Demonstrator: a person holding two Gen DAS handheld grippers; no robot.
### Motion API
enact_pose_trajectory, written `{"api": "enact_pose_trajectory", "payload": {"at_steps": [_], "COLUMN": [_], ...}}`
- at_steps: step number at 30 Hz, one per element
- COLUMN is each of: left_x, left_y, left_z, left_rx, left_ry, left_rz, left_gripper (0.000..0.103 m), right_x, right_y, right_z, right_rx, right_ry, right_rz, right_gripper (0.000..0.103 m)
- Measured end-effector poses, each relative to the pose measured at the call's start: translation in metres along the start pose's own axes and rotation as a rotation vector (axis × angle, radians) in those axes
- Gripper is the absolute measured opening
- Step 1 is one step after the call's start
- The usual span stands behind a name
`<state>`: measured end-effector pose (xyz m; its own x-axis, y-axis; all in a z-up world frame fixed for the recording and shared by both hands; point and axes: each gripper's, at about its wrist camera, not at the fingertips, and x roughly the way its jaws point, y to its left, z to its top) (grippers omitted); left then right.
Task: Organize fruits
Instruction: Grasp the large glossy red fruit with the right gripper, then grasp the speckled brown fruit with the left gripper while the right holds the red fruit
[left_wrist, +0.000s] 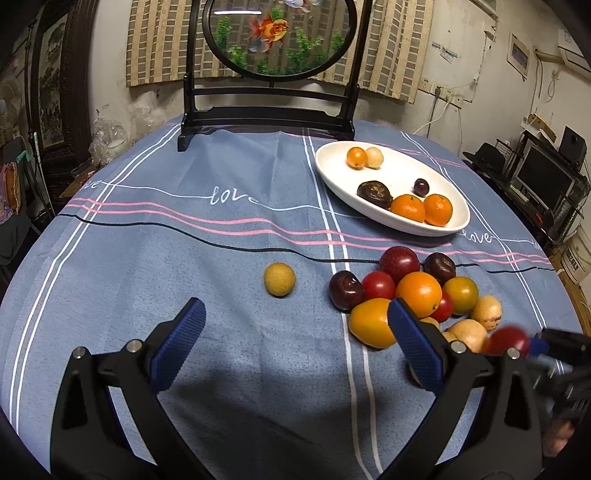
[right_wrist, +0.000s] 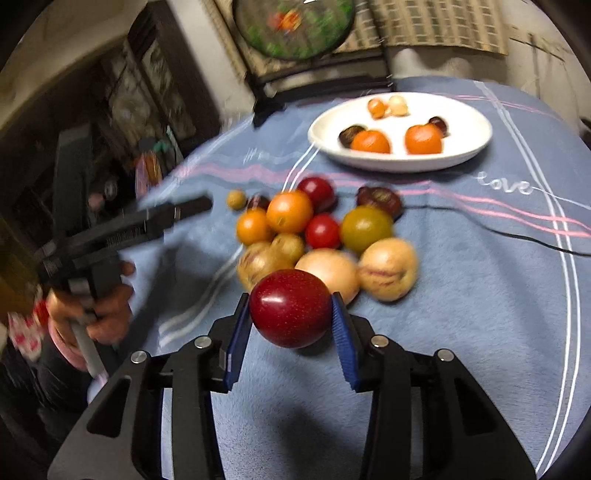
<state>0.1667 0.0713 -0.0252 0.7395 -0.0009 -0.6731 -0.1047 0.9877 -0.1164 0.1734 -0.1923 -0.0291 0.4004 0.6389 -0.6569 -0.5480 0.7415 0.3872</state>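
— What's my right gripper (right_wrist: 291, 325) got?
— A red plum (right_wrist: 290, 308), pinched between both pads at lower centre (blurred).
— My left gripper (left_wrist: 295, 317)?
— Spread wide, holding nothing, below the fruit pile (left_wrist: 417, 291).

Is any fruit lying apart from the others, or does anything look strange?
One small yellow-brown fruit lies alone on the tablecloth, left of the fruit pile and outside the white dish. Nothing looks spilled or damaged. The right gripper grips a red plum.
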Motion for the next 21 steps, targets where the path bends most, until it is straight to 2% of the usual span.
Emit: {"api": "enact_pose_trajectory", "payload": {"at_steps": [2, 5, 7, 9, 11, 14, 21], "left_x": [0.000, -0.002, -0.006, -0.010, -0.011, -0.008, -0.002], "left_y": [-0.003, -0.014, -0.025, -0.038, -0.050, -0.062, -0.075], "left_z": [-0.001, -0.005, -0.008, -0.013, -0.019, -0.026, -0.035], "left_rx": [0.013, 0.053, 0.109, 0.188, 0.252, 0.310, 0.353], "left_ry": [0.011, 0.051, 0.051, 0.032, 0.029, 0.063, 0.103], "left_rz": [-0.034, -0.197, -0.252, -0.251, -0.257, -0.287, -0.309], "left_gripper": [0.100, 0.101, 0.100, 0.099, 0.083, 0.070, 0.066], "right_x": [-0.007, -0.013, -0.015, -0.018, -0.018, -0.015, -0.016], "right_y": [-0.014, -0.028, -0.030, -0.030, -0.029, -0.028, -0.027], "right_z": [0.003, 0.003, 0.002, 0.001, 0.000, 0.000, 0.002], "right_rx": [0.059, 0.125, 0.138, 0.136, 0.133, 0.136, 0.134], "right_ry": [-0.033, -0.051, -0.058, -0.064, -0.064, -0.053, -0.053], "right_rz": [-0.019, -0.038, -0.042, -0.042, -0.041, -0.045, -0.050], "right_gripper": [0.043, 0.043, 0.043, 0.043, 0.043, 0.043, 0.043]}}
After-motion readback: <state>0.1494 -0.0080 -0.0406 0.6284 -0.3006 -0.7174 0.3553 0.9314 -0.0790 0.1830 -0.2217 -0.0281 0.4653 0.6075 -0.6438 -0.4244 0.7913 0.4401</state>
